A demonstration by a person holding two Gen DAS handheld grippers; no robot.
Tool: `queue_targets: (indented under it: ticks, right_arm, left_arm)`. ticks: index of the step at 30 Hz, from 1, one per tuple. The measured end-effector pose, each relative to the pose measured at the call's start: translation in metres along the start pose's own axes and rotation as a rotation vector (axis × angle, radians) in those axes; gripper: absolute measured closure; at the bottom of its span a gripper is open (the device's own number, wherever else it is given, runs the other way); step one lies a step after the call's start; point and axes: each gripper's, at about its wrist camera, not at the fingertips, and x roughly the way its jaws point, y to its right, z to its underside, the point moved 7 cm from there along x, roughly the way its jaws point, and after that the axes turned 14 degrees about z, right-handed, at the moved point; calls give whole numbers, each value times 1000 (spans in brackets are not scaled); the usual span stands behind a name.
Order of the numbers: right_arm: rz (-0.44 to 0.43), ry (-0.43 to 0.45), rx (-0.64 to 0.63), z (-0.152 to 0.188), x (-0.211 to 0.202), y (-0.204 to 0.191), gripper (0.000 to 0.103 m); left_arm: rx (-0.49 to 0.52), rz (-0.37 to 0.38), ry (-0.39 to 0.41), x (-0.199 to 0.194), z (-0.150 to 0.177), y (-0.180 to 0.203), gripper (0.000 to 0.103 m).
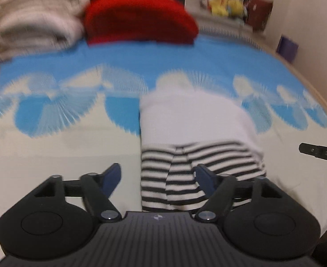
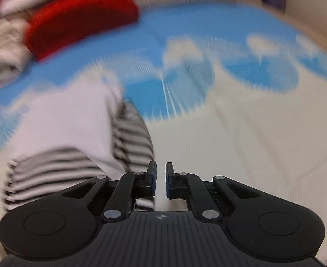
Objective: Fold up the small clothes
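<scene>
Beyond both tongs, a red folded cloth (image 1: pixel 139 17) and a beige pile (image 1: pixel 34 22) sit at the bed's (image 1: pixel 63 151) far side. The folded garment (image 1: pixel 192 124), striped end nearest, runs lengthwise away from the left tongs (image 1: pixel 158 178), which gape empty over its striped hem. The right tongs (image 2: pixel 161 178), narrowly parted, grip nothing; the garment lies just to their left.

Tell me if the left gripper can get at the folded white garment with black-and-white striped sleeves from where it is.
Probably yes. The left gripper hangs open right over the white garment's striped near end, nothing lying between, and the right gripper sits off to the side.
</scene>
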Motion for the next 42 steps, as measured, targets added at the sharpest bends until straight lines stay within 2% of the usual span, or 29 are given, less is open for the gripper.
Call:
queue_targets:
  ticks: [3,5,7,9,14,18,20,22,24,26,30,42]
  right_arm:
    - [-66,120,-12,-3,-54,-1,75]
    - [-98,189,-29,7,-91,-2,56]
    - [-113,236,-46,18,-118,-3,54]
    - [-122,273,-74,37,-143,-3,50]
    - [-120,303,-56,67,-177,1,39]
    - [-66,305,-63,90,-183,-6,31]
    - [-46,263,-47,97,-178,-9,25]
    - [-23,232,-70,103,-172,-13,23]
    - [-26,220,-97,105,-168,-19,22]
    - [-28,218,-111,106,-166,-24,17]
    - [-5,199,-112,104,-156,-26,16]
    - [-7,157,-109,109,-142,-29,15]
  left_arm:
    - [55,-38,100,-48,6,34,9]
    - [70,-45,154,-72,23,55,0]
    - [72,-38,196,-96,40,75,0]
    - [87,-21,200,-110,57,95,0]
    - [86,-5,193,-118,90,117,0]
    - [40,-30,99,-102,107,105,0]
    - [20,-45,97,-96,107,94,0]
    - [23,-70,96,-90,104,85,0]
    - [20,-79,102,-86,101,79,0]
    - [13,-79,105,-84,99,76,0]
    - [-10,-56,88,-76,100,76,0]
    - [-88,-59,39,-51,108,68,0]
